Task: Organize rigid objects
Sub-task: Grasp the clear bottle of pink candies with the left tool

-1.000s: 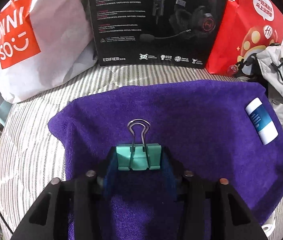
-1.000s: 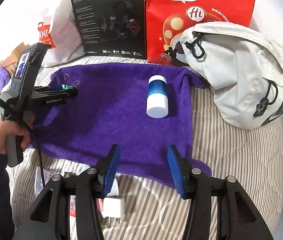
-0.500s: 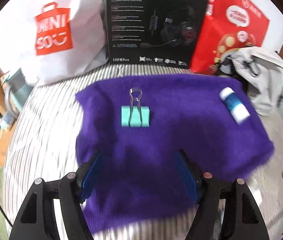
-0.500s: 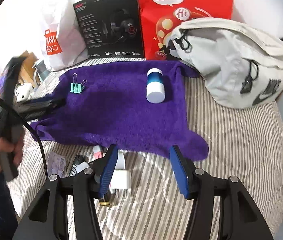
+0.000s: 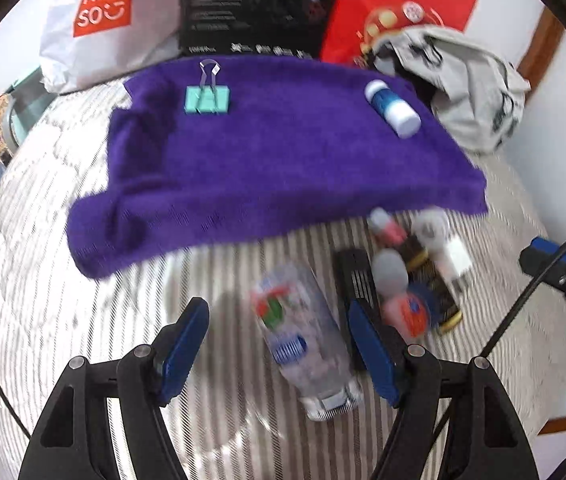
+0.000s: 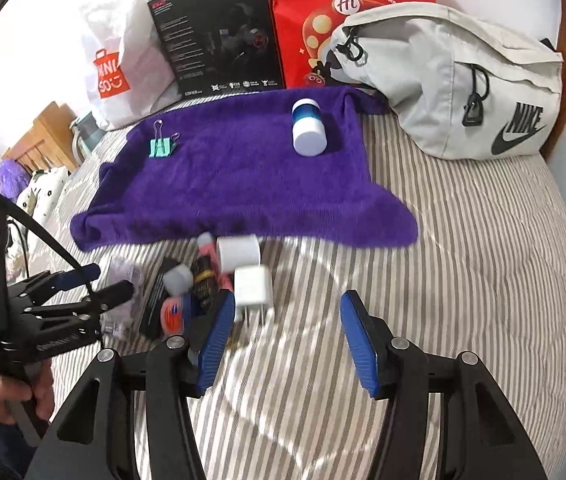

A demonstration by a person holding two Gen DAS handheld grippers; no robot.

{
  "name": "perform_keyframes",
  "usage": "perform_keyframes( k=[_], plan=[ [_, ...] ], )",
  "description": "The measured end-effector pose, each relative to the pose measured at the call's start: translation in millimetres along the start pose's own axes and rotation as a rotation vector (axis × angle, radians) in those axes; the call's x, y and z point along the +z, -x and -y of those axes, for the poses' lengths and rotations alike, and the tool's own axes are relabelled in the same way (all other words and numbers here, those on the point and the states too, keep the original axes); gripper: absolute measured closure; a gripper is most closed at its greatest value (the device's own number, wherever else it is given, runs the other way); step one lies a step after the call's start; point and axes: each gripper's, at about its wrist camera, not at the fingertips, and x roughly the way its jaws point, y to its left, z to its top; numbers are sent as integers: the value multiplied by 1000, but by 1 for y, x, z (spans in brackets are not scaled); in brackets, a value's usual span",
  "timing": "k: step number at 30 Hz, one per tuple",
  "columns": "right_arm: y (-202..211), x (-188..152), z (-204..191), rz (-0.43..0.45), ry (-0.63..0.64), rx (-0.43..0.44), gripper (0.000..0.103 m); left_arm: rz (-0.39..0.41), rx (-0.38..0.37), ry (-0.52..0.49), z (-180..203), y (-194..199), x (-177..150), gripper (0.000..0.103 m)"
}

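Two items are lying on the purple towel: mint binder clip and blue-white bottle, well apart. Left gripper is hovering spread wide over a clear bottle; right gripper is gaping, empty.

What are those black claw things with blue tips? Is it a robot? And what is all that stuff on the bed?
No robot here. A person holds two grabber tools, one in each hand. Each tool carries a camera looking out along its two blue-padded fingers, so one picture comes from the left gripper and the other from the right gripper. Both are open and hold nothing. On the striped bed lies a purple towel with a green binder clip and a blue-and-white bottle on it. In front of the towel sits a pile of small things, including a white charger plug and a clear plastic bottle, which lies between the left gripper's fingers.
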Motion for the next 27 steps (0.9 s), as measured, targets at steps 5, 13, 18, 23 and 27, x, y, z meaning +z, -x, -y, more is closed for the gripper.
perform_keyframes(
  k=[5, 13, 18, 23, 27],
  plan=[
    [8, -14, -2, 1, -6, 5, 48, -7, 74, -62, 5, -7, -15, 30],
    [2, -22, -3, -7, -11, 17, 45, 39, 104, -69, 1, -7, -18, 32],
    [-10, -21, -1, -15, -26, 34, 45, 61, 107, -91, 5, -12, -14, 33],
    [-29, -16, 0, -21, -40, 61, 45, 78, 81, -127, 12, -10, -14, 64],
    [-40, -10, -4, -27, -26, 56, 45, 81, 67, -125, 11, -9, -14, 64]
  ],
)
